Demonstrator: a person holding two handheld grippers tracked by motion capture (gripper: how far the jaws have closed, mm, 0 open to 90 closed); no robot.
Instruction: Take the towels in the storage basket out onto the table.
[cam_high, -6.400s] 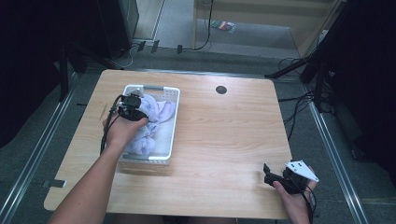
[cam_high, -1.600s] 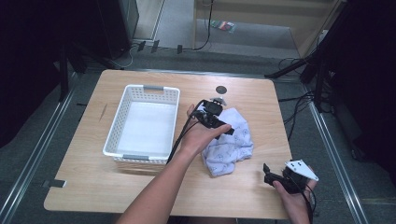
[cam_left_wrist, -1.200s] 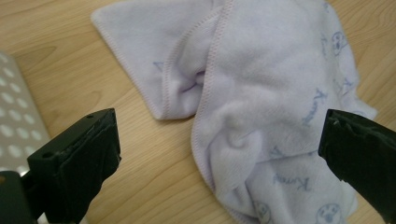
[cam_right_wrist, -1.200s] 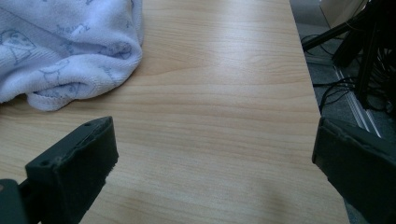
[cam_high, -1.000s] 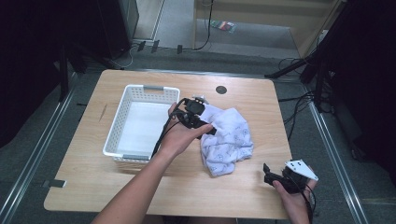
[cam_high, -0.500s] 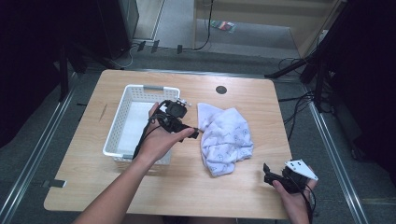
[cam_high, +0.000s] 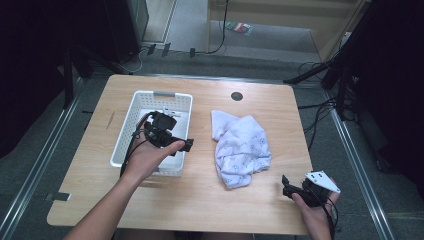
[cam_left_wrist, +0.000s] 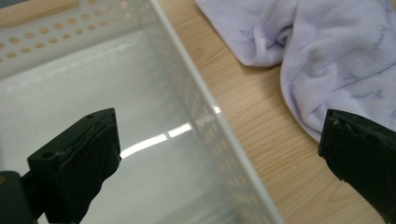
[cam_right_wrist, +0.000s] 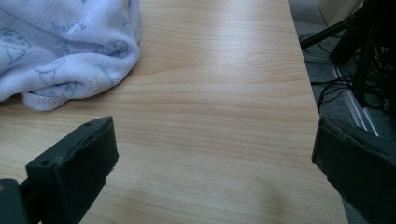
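Wooden and pale, the table carries everything, and most of its top is bare, so a cloth can be laid out flat there. On its left part stands the white basket, with holes in its walls; in the left gripper view its floor is shiny and nothing lies in it. Just beside the basket, toward the middle of the table, lies the towel, light lilac with a small printed pattern. It is crumpled, with folds and one edge turned over, and it rests fully on the wood, apart from the basket wall. I judge it lies there so that both tools can reach it.

The left gripper hangs over the right wall of the basket, its jaws spread wide with nothing between them; one jaw is over the basket floor, the other toward the towel. The right gripper rests low at the near right corner of the table, near the towel's lower end. Its jaws are also spread wide and empty, probably waiting.
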